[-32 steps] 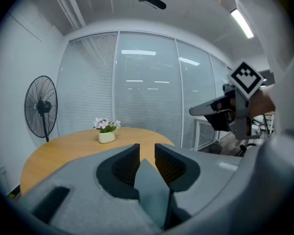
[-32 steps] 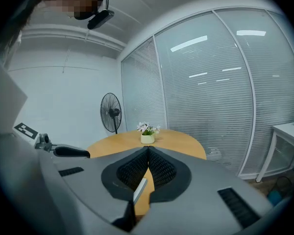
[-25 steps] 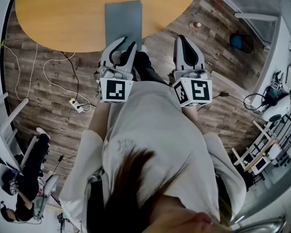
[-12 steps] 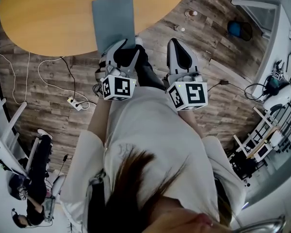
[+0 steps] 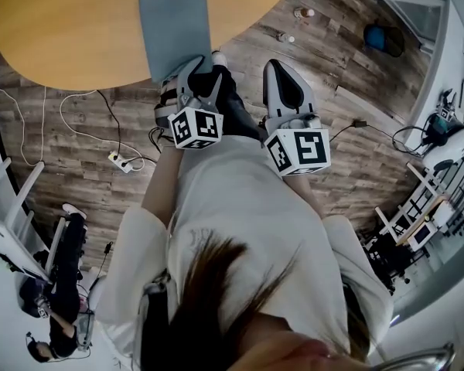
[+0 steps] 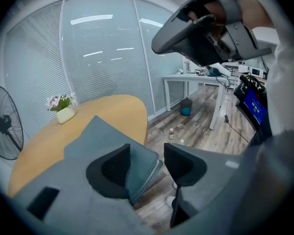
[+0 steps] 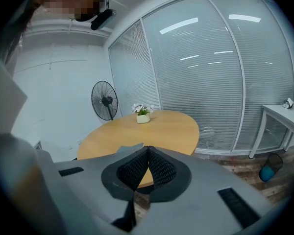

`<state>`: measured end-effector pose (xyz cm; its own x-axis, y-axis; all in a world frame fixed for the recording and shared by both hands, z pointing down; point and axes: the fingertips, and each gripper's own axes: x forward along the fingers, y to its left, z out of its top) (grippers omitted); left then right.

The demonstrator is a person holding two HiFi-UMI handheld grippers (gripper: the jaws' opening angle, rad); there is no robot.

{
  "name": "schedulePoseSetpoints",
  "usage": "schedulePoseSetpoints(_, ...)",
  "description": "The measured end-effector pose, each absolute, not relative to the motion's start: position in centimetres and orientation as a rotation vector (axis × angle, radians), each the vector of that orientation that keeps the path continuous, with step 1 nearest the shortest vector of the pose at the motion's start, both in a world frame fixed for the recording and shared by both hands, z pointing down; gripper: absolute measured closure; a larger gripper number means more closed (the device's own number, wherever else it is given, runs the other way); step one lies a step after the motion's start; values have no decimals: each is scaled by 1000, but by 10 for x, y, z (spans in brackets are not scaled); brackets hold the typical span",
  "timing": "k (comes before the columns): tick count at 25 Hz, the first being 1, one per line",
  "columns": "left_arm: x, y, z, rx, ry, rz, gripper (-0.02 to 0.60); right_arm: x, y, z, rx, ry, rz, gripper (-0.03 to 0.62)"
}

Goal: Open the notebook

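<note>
I am judging the notebook (image 5: 174, 29) as light and thin, with a soft stitched cover that will flex rather than lift stiffly; on the smooth wooden tabletop (image 5: 77, 22) it is likely to slide if I am only pulling at it. It is lying at the near rim of the tabletop, at about 11 o'clock from me, with its near corner hanging out over the floor. That overhanging corner is where I am thinking of pinching the cover alone (I cannot tell which edge is the spine).

My left tongs (image 5: 203, 66) are standing wide, having just been opening; in the left gripper view the notebook's corner is sitting between the jaws, close beside the jaw at 9 o'clock, with no pad pressing on it, so nothing is gripped. My right tongs (image 5: 278, 66) are hanging at 3 o'clock of the left ones, off the tabletop and over the floor; their ribbed pads are meeting tip to tip, clenched on nothing.
</note>
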<state>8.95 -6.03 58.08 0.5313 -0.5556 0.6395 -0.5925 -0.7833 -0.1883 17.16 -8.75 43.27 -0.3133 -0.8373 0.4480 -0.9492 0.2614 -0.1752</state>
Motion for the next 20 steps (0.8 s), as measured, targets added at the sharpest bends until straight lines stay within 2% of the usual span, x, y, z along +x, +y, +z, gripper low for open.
schedulePoseSetpoints(4,87,-65,582,2685,-1046,1148,382,173,-88,433,1669,-2263,614,592)
schedulePoseSetpoints(15,79,-64,568,2658,-1064,1087,382,169,-91,432,1667,-2275,612,592)
schedulePoseSetpoints(20,79,-62,565,2657,-1070,1070,410,166,-94,430,1650,-2286,599,592)
